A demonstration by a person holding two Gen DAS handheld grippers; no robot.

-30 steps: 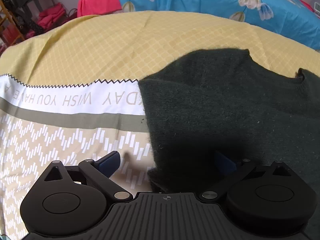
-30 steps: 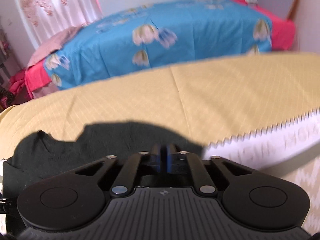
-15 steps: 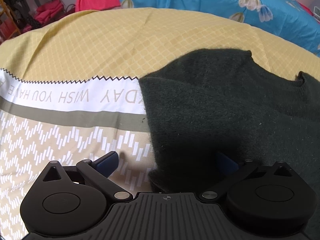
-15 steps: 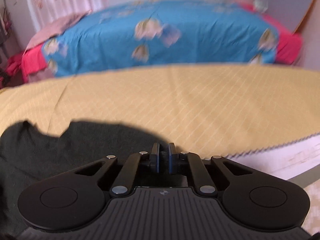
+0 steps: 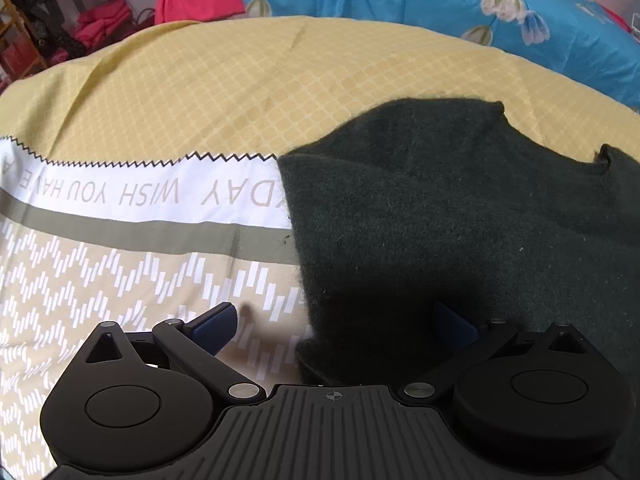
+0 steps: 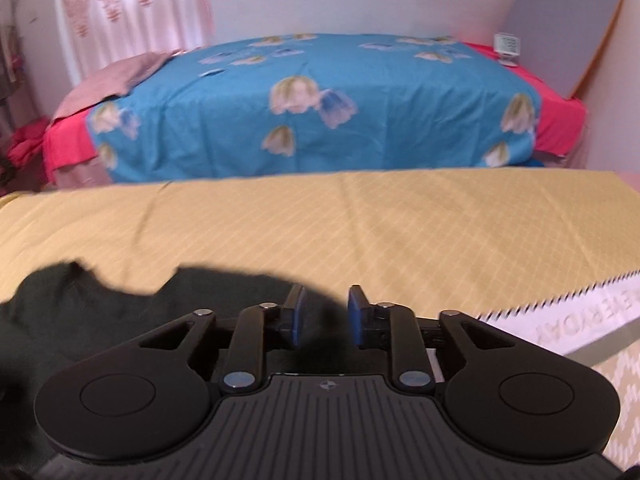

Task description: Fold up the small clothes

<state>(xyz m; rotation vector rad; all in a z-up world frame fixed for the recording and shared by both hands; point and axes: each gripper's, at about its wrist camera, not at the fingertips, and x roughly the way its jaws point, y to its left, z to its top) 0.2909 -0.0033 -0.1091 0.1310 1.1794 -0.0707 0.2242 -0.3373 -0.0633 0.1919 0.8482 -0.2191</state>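
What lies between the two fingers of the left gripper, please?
In the left wrist view, the left gripper straddles the dark green garment's near edge plus a strip of bare patterned sheet.

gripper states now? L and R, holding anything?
Left gripper: open wide, straddling the edge of the dark green garment, not pinching it.
Right gripper: jaws have just been opening; a gap shows between the pads, nothing gripped.

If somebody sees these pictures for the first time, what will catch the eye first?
First, the dark green knitted garment, lying on the yellow patterned cloth at the right of the left wrist view. Next, the bright blue flowered bed cover behind it. Then the black tools: the left tool stands wide open over the garment's edge, and the right tool has just opened, holding nothing.
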